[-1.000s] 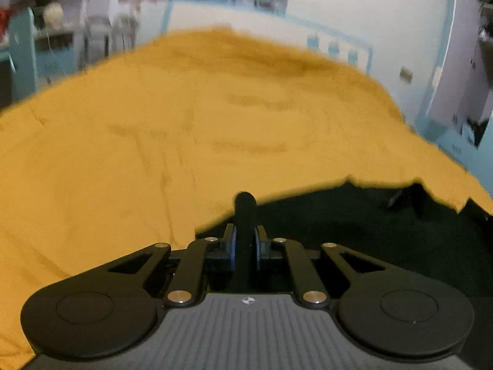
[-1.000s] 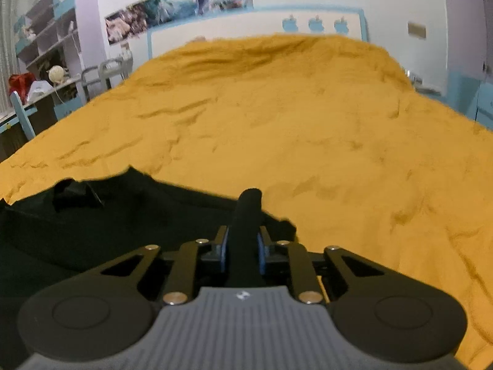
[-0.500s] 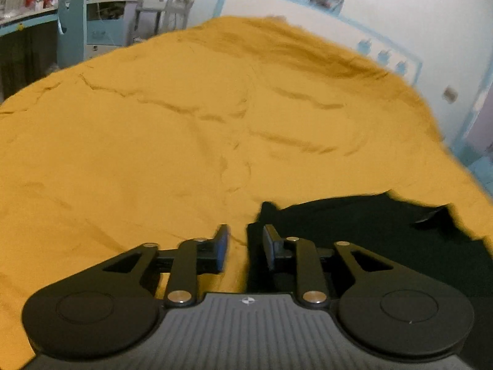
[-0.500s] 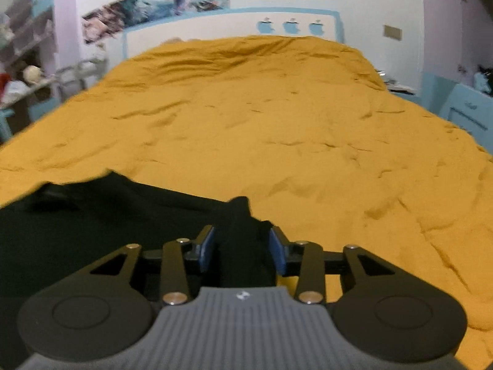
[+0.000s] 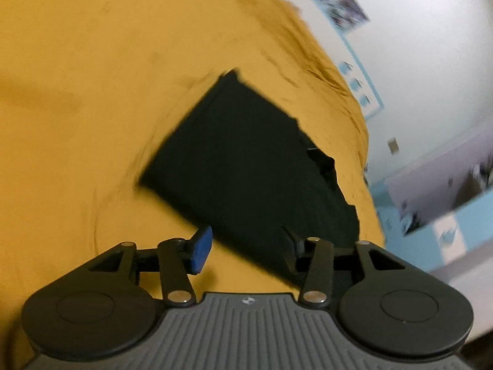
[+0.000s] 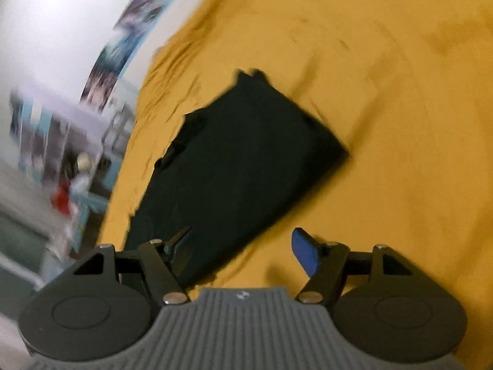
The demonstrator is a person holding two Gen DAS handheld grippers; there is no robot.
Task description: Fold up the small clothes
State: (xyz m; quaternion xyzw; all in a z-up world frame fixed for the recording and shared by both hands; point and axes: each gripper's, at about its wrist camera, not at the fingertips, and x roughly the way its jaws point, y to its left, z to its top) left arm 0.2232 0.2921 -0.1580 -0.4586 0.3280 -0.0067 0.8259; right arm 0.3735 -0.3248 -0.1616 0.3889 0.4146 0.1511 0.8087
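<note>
A black garment lies folded into a rough rectangle on the orange bedspread. It also shows in the right wrist view. My left gripper is open and empty, raised above the garment's near edge. My right gripper is open and empty too, raised above the garment's near corner. Both views are tilted and blurred.
The orange bedspread covers the whole bed around the garment. A white wall with posters stands behind the bed. A desk and shelves with clutter stand beside the bed, and pale blue furniture on the other side.
Both grippers were shut on the garment's edge, then opened and let it go. Both have lifted and tilted away, so the whole folded garment now shows.
</note>
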